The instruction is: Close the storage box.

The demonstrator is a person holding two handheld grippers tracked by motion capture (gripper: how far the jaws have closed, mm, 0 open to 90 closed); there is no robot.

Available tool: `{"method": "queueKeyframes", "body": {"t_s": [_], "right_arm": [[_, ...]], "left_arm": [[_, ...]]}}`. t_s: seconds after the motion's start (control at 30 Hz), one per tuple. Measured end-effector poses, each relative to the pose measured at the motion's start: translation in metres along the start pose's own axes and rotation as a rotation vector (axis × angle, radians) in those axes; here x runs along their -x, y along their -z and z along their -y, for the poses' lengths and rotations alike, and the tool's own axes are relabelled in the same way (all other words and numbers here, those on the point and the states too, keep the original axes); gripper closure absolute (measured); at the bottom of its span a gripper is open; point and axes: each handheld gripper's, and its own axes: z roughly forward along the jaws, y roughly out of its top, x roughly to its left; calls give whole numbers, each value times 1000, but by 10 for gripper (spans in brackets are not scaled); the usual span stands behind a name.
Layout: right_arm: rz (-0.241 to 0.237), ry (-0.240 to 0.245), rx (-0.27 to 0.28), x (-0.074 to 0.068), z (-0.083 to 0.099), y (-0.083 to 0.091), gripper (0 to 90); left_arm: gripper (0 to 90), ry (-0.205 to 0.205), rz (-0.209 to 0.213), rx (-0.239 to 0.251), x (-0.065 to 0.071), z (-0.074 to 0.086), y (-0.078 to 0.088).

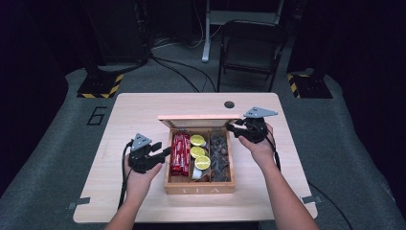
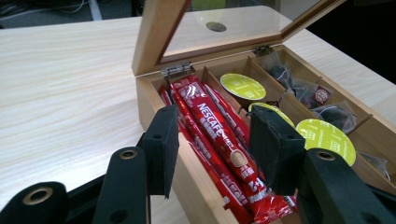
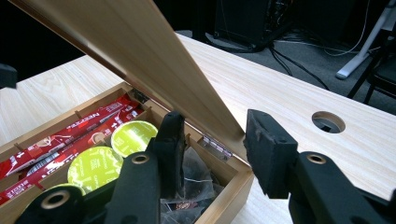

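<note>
A wooden tea box (image 1: 200, 189) stands mid-table with its glazed lid (image 1: 198, 117) raised. Inside it lie red coffee sachets (image 1: 180, 153) on the left, lime-lidded capsules (image 1: 198, 152) in the middle and dark tea bags (image 1: 220, 153) on the right. My left gripper (image 1: 165, 154) is at the box's left wall. In the left gripper view it (image 2: 215, 140) is open, one jaw outside the wall and one over the sachets (image 2: 210, 121). My right gripper (image 1: 231, 127) is at the lid's right end. In the right gripper view it (image 3: 212, 135) is open astride the lid's edge (image 3: 140, 51) near the hinge.
The light wooden table (image 1: 134, 115) has a round cable hole (image 1: 229, 104) behind the box. Bare tabletop lies on both sides of the box. A dark folding chair (image 1: 251, 48) and floor cables are beyond the table's far edge.
</note>
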Motion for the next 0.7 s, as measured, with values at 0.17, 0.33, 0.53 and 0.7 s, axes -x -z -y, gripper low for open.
{"method": "queueKeyframes", "body": {"t_s": [0.17,0.33,0.53,0.7], "right_arm": [[0,-5,2,0,0,0,579],[-4,1,-1,-1,1,1,579],[-5,8,-1,-1,2,1,578],[-6,10,1,-1,3,1,577]], "left_arm": [[540,25,5,-14,11,3,-19],[571,57,-10,-43,17,6,-33],[599,51,-34,-65,18,6,-45],[628,31,-61,-82,19,7,-54]]}}
